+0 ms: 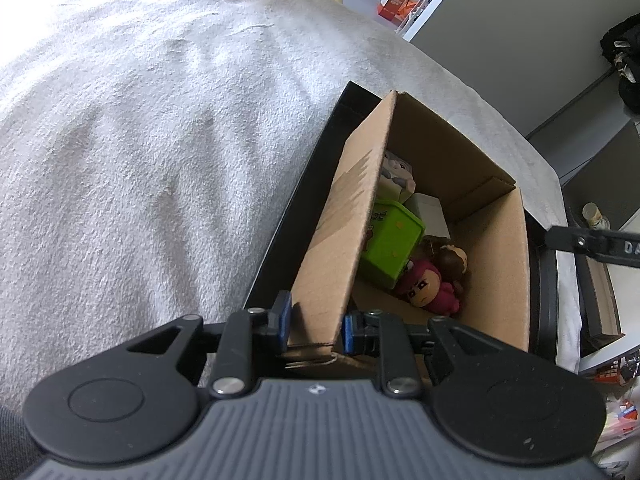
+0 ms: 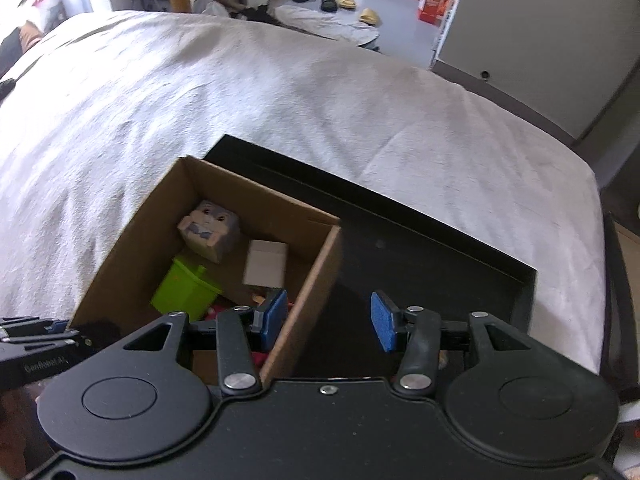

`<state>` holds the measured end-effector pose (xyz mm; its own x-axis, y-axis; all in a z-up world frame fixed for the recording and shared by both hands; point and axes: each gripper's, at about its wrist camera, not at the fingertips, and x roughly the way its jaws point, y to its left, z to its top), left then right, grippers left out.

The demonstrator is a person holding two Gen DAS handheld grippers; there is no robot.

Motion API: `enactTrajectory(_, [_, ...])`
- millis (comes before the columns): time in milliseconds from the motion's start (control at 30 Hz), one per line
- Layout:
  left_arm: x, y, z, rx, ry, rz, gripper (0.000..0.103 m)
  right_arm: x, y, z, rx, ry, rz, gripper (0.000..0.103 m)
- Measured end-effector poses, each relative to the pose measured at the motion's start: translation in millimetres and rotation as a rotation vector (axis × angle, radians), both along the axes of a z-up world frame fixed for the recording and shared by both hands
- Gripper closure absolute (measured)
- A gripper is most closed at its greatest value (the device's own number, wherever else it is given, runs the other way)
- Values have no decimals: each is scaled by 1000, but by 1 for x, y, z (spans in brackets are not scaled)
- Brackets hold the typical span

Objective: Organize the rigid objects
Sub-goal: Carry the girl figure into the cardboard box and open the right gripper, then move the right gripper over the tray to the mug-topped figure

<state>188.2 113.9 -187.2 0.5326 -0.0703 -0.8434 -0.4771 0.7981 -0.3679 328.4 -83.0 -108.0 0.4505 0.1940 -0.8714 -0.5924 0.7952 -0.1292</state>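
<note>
A brown cardboard box sits on a black tray on the bed. It holds a green cube box, a grey cartoon-face cube, a white box, a pink doll and a brown doll. My left gripper straddles the box's near left wall, blue pads on either side, shut on it. My right gripper is open and empty; its left pad is just inside the box's right wall, its right pad over the tray.
A white towel-like cover spreads over the bed around the tray. The left gripper's body shows at the right wrist view's left edge. Slippers and an orange box lie on the floor beyond. A grey cabinet stands at right.
</note>
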Motion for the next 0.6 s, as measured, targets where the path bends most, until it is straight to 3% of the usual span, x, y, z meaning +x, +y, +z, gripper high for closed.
enactTrajectory(233, [1, -1, 1, 5, 3, 6, 80, 4, -28, 0, 5, 2, -45, 55])
enactTrajectory(600, [1, -4, 1, 25, 11, 10, 80, 16, -62, -4, 42, 15, -102, 46])
